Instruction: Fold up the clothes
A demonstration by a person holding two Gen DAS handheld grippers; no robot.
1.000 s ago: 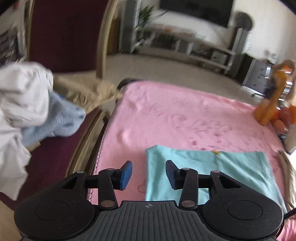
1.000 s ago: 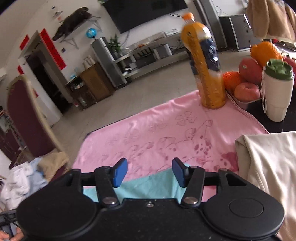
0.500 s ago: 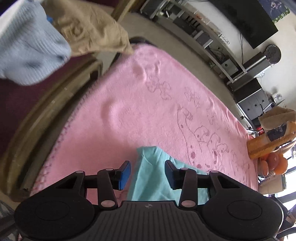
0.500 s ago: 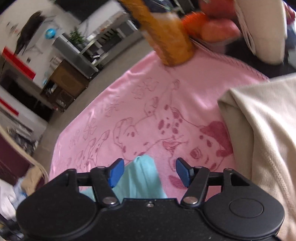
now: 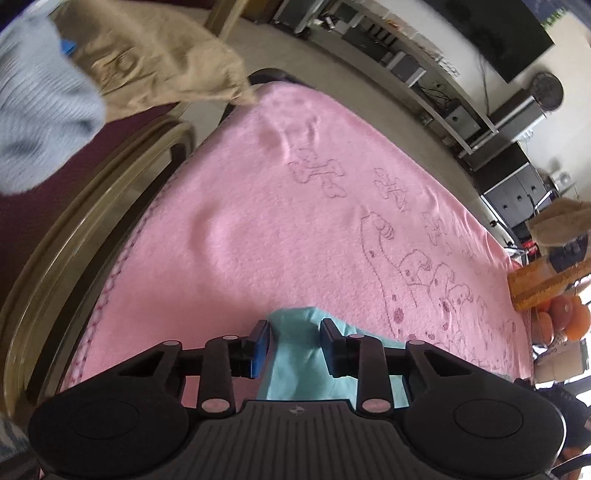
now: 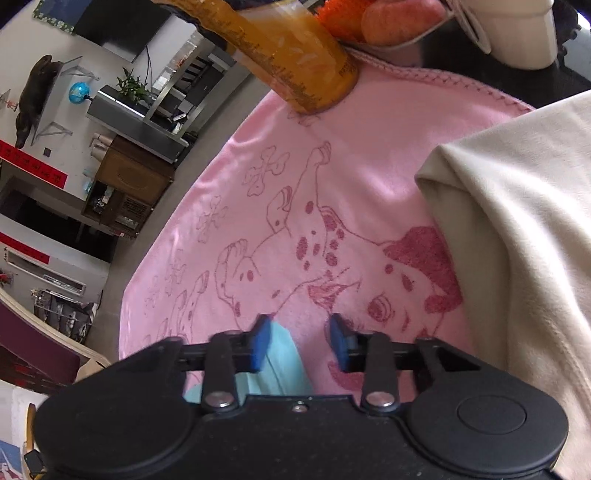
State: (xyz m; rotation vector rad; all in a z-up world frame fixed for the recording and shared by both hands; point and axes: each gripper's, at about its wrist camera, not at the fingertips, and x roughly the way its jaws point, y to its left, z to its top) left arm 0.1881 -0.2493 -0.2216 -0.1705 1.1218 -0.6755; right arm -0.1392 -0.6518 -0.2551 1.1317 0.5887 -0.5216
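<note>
Pink fleece blanket [image 5: 280,236] with drawings of spotted dogs and bones covers the worktop, and on it lies the soft teal cloth [image 5: 299,358], close to the near edge.

From the left wrist view, a raised corner of the teal cloth sits between the blue pads of the left gripper [image 5: 294,345]. Its jaws have just been closing and stand narrow. The cloth fills most of the gap, but whether the pads press on it cannot be told.

From the right wrist view, another bit of the teal cloth [image 6: 280,362] lies beside the left pad of the right gripper [image 6: 298,341]. Its jaws have just been closing too. They stand fairly narrow, with bare pink blanket [image 6: 332,155] showing between the cloth and the other pad, so the cloth is not pinched.

Only the right view shows the folded cream cloth [image 6: 517,258] lying on the blanket at the right. Beyond it stand a tall bottle of orange juice [image 6: 295,55], a bowl of orange and red fruit [image 6: 384,22] and a cream cup [image 6: 517,33].

Only the left view shows the dark red chair with a gold frame [image 5: 92,206] beside the worktop. A fuzzy light blue knit [image 5: 37,110] and a tan cloth [image 5: 155,55] are heaped on it. The juice bottle [image 5: 546,284] is small at the far right there.
</note>
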